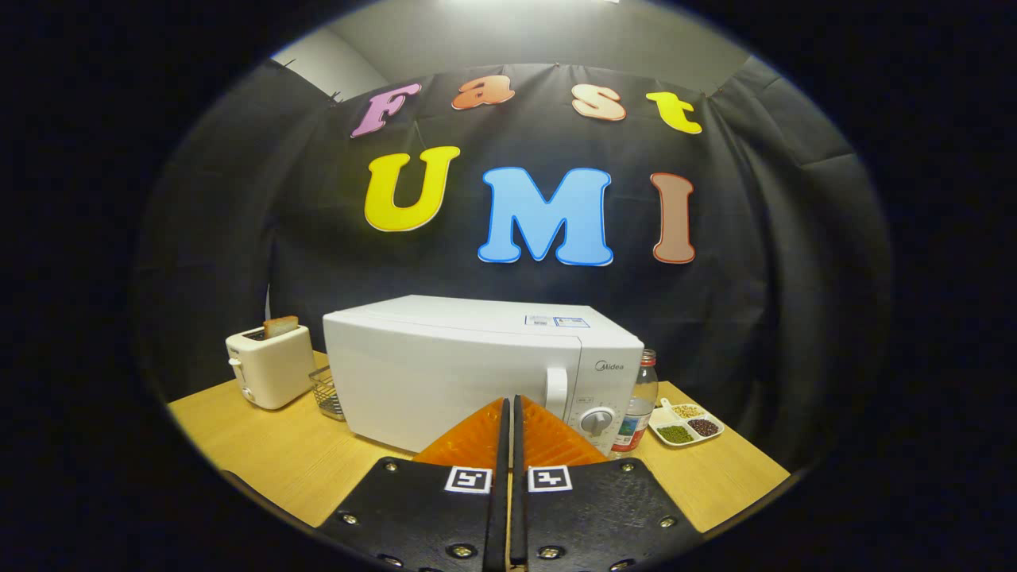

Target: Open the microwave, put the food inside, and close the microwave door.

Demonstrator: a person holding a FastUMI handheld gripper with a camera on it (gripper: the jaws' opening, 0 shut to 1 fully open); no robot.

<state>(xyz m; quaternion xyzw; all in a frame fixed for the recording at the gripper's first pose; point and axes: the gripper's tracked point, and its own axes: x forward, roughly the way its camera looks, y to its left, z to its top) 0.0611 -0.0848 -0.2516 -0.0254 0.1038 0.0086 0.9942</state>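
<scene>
Microwave (477, 373), door closed, stands on a wooden table (262, 457) just ahead of the gripper (508, 405), whose fingers are pressed together with nothing between them. Beside it are a wire basket (327, 393), a toaster (270, 365) holding bread, a bottle (639, 405) and a divided dish (687, 423) of beans.

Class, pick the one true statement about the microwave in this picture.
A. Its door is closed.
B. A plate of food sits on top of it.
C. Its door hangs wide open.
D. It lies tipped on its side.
A: the microwave shows its door flush and closed, beyond the shut, empty hand-held gripper.
</scene>
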